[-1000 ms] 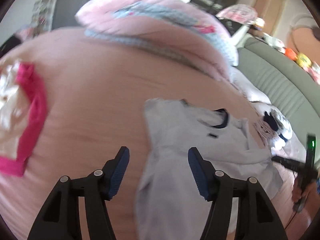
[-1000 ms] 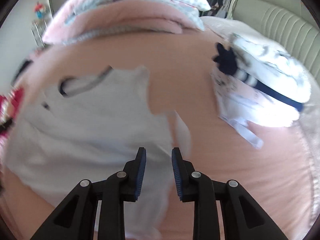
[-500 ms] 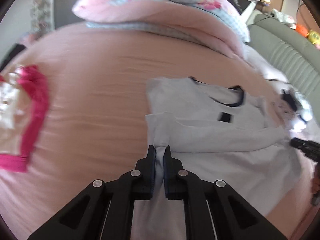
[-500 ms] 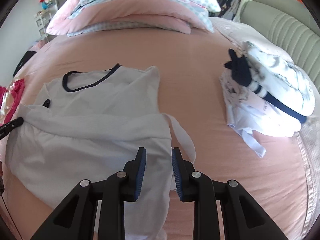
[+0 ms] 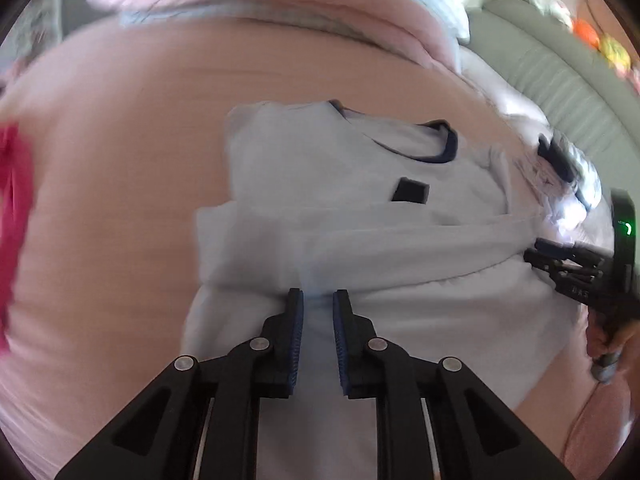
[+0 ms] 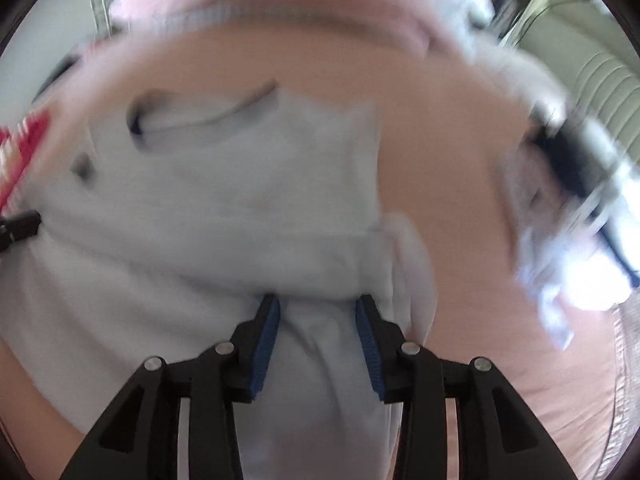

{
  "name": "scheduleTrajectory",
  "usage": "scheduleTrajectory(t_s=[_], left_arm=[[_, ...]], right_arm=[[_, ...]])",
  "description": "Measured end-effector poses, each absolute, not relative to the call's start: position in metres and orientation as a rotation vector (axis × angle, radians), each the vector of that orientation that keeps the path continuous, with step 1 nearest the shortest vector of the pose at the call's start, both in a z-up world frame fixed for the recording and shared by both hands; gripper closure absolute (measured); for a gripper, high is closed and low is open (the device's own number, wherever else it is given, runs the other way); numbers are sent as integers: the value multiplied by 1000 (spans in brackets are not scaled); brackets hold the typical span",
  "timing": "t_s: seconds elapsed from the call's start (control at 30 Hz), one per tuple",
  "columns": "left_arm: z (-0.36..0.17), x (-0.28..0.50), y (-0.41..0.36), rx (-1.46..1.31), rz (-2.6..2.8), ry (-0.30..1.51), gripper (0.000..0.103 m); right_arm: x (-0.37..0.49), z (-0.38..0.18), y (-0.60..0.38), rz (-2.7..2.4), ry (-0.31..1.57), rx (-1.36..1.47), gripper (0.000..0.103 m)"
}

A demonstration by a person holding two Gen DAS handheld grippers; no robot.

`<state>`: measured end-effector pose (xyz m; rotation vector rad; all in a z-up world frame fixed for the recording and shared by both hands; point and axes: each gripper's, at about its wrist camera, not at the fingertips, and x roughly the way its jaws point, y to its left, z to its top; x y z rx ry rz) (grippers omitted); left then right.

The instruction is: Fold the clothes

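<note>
Left wrist view: a pale blue shirt (image 5: 360, 232) with a dark navy collar was seen lying on the pink bedsheet (image 5: 120, 160), its lower part folded up across the chest so that a horizontal folded edge ran the width of the garment. The left gripper (image 5: 318, 308) was recorded over that edge with its jaws narrowly apart and opening; shirt fabric lay in the gap, but the blue pads (image 5: 297, 336) did not appear to press on it. The right gripper (image 5: 536, 254) was noted at the right end of the fold, borne by a hand (image 5: 608, 340) at the frame edge. A pink garment (image 5: 12, 220) was seen at the far left of the sheet, well apart from the shirt, and a white and navy pile of clothes (image 5: 568, 176) lay beyond the shirt's right shoulder, near a grey padded headboard (image 5: 560, 92). Pink and blue bedding (image 5: 280, 4) was heaped at the far end. Right wrist view (heavily blurred): the right gripper's jaws were moderately apart and opening, straddling a raised bunch of shirt cloth; whether the pads touched it could not be told
</note>
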<state>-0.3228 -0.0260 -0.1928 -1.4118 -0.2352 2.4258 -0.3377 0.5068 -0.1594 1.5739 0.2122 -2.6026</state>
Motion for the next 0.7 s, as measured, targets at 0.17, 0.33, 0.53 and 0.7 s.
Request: scheduleTrajectory(t_s=[0.17, 0.33, 0.53, 0.7], left_arm=[[-178, -328, -65, -1405, 2540, -262, 90], [-161, -383, -55, -1318, 2577, -295, 59], [-188, -457, -69, -1494, 2498, -451, 53], [-202, -484, -50, -1475, 2424, -375, 53]], right_arm=[[-330, -137, 547, -2627, 167, 1597, 58], [-374, -112, 561, -2682, -13, 1527, 55], [-448, -128, 563, -2663, -123, 1638, 48], [-484, -155, 555, -2556, -108, 1732, 31]])
